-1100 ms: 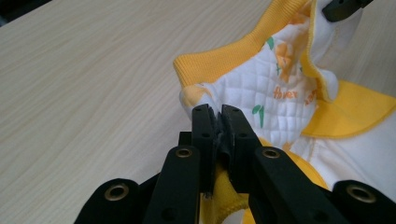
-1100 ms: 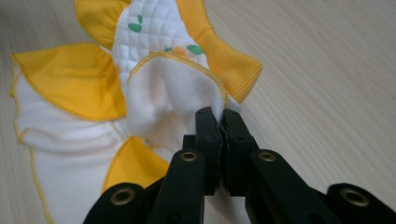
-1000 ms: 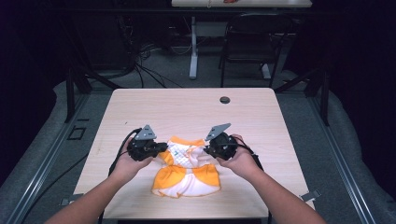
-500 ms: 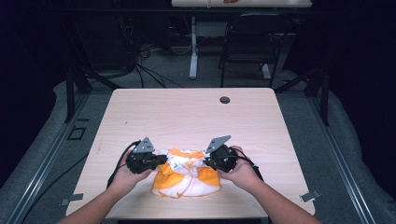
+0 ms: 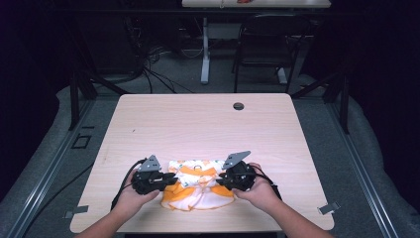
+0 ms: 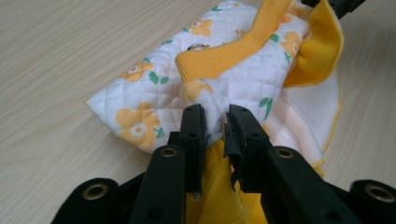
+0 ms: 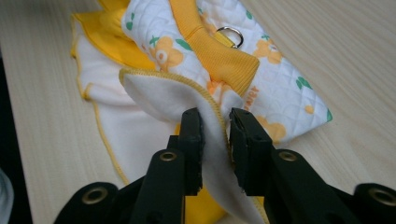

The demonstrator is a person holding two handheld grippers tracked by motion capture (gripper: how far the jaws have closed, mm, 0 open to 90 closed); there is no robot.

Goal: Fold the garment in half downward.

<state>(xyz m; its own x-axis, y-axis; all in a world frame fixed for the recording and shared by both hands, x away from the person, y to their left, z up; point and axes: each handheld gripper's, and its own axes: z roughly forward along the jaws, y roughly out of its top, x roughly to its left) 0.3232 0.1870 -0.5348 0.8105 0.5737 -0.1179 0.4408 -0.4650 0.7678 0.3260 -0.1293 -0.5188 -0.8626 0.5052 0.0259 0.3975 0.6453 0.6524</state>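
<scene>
A small quilted garment point(image 5: 197, 187), white with orange flowers, yellow ribbing and a yellow lining, lies folded on the wooden table point(image 5: 198, 124) near its front edge. My left gripper point(image 5: 170, 181) is at the garment's left end and my right gripper point(image 5: 221, 180) at its right end. In the left gripper view the left gripper point(image 6: 215, 122) has a bunched corner of the garment point(image 6: 233, 74) between its jaws. In the right gripper view the right gripper point(image 7: 215, 125) straddles a white hemmed fold of the garment point(image 7: 159, 100). Both pairs of jaws have just been opening, and the cloth sits loosely in the gaps.
A round cable hole point(image 5: 238, 106) sits near the table's far edge. A metal ring point(image 6: 198, 46) is sewn into the garment's ribbing. Beyond the table are cables, a chair and another desk's legs on a dark floor.
Both hands came toward the front edge and lower, bringing the garment down onto the table. The jaws of both grippers have parted since the earlier frames.
</scene>
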